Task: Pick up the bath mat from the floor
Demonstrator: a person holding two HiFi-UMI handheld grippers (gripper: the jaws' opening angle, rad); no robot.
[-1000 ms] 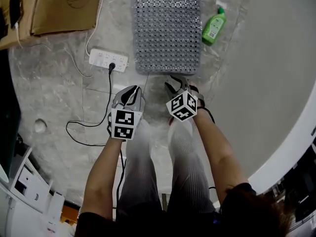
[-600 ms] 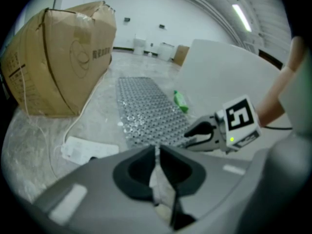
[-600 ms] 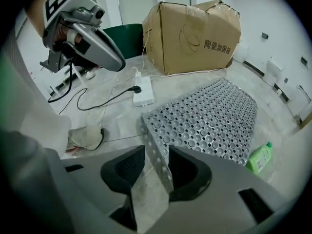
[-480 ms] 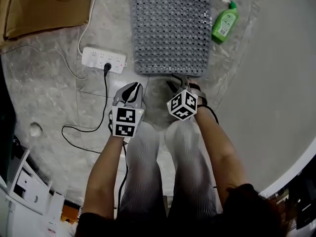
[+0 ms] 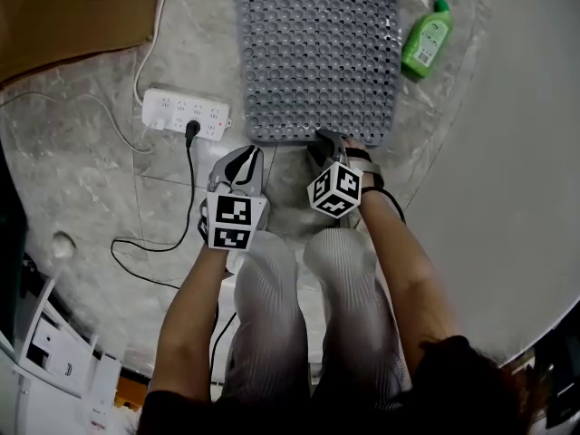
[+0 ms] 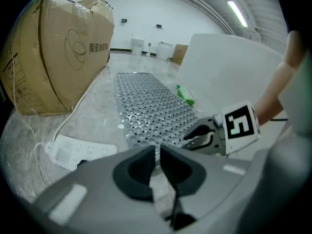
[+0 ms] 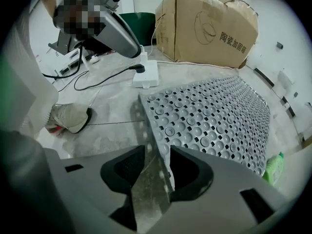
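The grey studded bath mat (image 5: 317, 53) lies flat on the stone floor ahead of me. My right gripper (image 5: 328, 143) hangs over its near edge, right of the middle, pointing steeply down. In the right gripper view the mat (image 7: 209, 116) fills the right half, and its near edge runs into the gap of the right gripper (image 7: 157, 152). Those jaws are open, have just been opening a little further, and the pads do not press on the mat. My left gripper (image 5: 239, 163) is just short of the mat's near left corner; the left gripper (image 6: 158, 150) is shut and empty.
A white power strip (image 5: 186, 113) with a black plug and cable lies left of the mat. A green bottle (image 5: 428, 39) lies at its right, and a cardboard box (image 5: 72, 7) stands at far left. A shoe (image 7: 68, 117) rests on the floor near the mat's edge.
Both grippers have sunk toward the floor and closer to the mat's near edge. The right gripper's tips now reach over that edge. The mat has not moved.
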